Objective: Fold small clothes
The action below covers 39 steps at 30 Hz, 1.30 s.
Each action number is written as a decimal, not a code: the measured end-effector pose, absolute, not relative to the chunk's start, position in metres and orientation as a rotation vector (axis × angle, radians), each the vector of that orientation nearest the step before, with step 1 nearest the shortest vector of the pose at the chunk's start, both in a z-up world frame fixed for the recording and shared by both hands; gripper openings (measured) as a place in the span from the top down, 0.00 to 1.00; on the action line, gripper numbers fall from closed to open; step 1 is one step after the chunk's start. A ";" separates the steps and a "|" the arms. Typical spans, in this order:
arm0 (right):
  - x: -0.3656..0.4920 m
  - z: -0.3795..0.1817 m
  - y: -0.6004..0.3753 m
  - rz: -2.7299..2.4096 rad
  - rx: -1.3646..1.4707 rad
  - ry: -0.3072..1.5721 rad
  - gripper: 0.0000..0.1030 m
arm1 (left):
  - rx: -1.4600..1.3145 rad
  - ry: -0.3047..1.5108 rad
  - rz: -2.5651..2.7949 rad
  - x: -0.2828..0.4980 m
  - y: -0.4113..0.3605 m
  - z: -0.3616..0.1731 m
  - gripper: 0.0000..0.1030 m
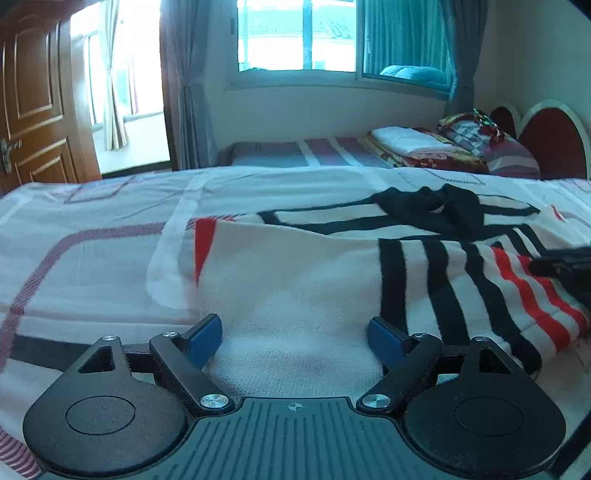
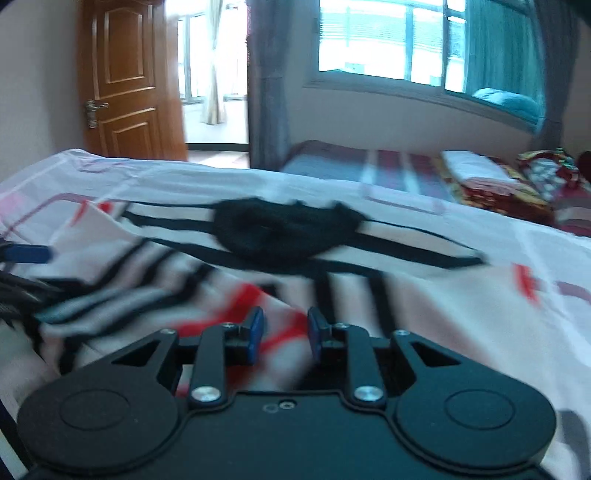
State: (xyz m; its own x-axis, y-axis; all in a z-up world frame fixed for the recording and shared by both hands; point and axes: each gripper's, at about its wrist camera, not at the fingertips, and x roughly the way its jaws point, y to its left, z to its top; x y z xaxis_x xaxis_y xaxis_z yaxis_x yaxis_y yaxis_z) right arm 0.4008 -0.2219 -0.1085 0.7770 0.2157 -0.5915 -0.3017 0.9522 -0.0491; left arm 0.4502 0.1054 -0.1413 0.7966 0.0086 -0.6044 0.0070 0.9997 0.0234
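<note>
My left gripper (image 1: 295, 334) has its jaws spread wide and holds nothing; the plain white part of the sweater (image 1: 295, 280) lies between and under its blue pads (image 1: 205, 338). My right gripper (image 2: 282, 334) has its jaws drawn closer, with a narrow gap left between the pads; red-and-white cloth shows in that gap, but the view is blurred and I cannot tell whether it is pinched.

The sweater is spread on the bed (image 1: 92, 258), white with black and red stripes, its black collar (image 1: 436, 206) at the far side. In the left view the tip of the right gripper shows at the right edge, over the striped sleeve (image 1: 524, 288).

Beyond the bed I see a second bed (image 1: 314, 153) with folded bedding (image 1: 410, 142), a window (image 1: 295, 35) with curtains, and a brown door (image 1: 33, 92).
</note>
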 end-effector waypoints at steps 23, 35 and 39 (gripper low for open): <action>0.388 -0.099 -0.277 0.263 0.142 0.713 0.89 | -0.067 0.694 0.033 0.438 0.119 -0.148 0.03; 0.385 -0.102 -0.267 0.195 -0.017 0.726 0.79 | -0.027 0.694 0.057 0.434 0.112 -0.148 0.03; 0.365 -0.098 -0.266 0.184 -0.085 0.676 0.46 | 0.002 0.690 0.072 0.420 0.107 -0.145 0.03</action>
